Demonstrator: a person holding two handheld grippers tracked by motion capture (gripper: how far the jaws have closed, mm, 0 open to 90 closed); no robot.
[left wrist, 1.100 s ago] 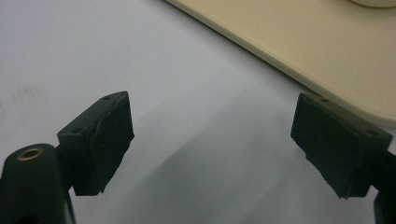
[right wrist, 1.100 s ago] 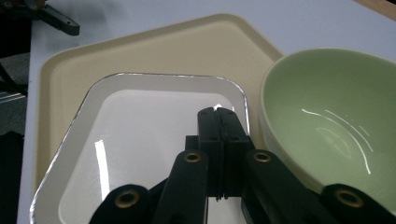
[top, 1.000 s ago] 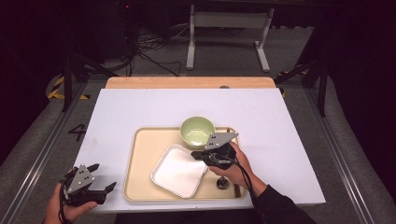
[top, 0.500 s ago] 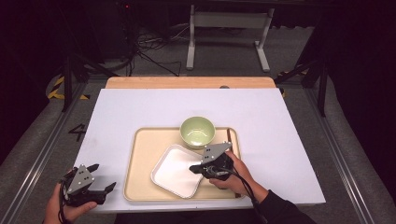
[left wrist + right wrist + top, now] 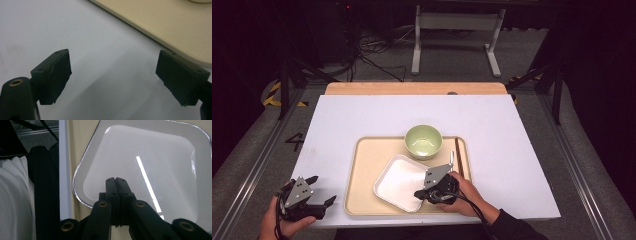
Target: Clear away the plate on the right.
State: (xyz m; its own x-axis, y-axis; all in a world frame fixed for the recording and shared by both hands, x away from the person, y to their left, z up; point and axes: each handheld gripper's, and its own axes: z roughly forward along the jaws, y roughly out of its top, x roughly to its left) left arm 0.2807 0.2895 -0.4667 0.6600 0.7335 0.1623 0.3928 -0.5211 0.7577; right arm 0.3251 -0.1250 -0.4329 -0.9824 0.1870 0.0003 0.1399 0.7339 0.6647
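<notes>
Spanning most of the scene, the white tabletop carries a beige tray near its front edge. On the tray lie a white square plate and, just behind it, a green bowl; chopsticks lie along the tray's right side. The right gripper hovers over the plate's near corner, jaws pressed together, empty. The left gripper sits wide open at the tabletop's front left corner, off the tray.

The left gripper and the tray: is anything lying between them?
No. In the high view, bare white table separates the left gripper from the tray; the left gripper view shows the same.
</notes>
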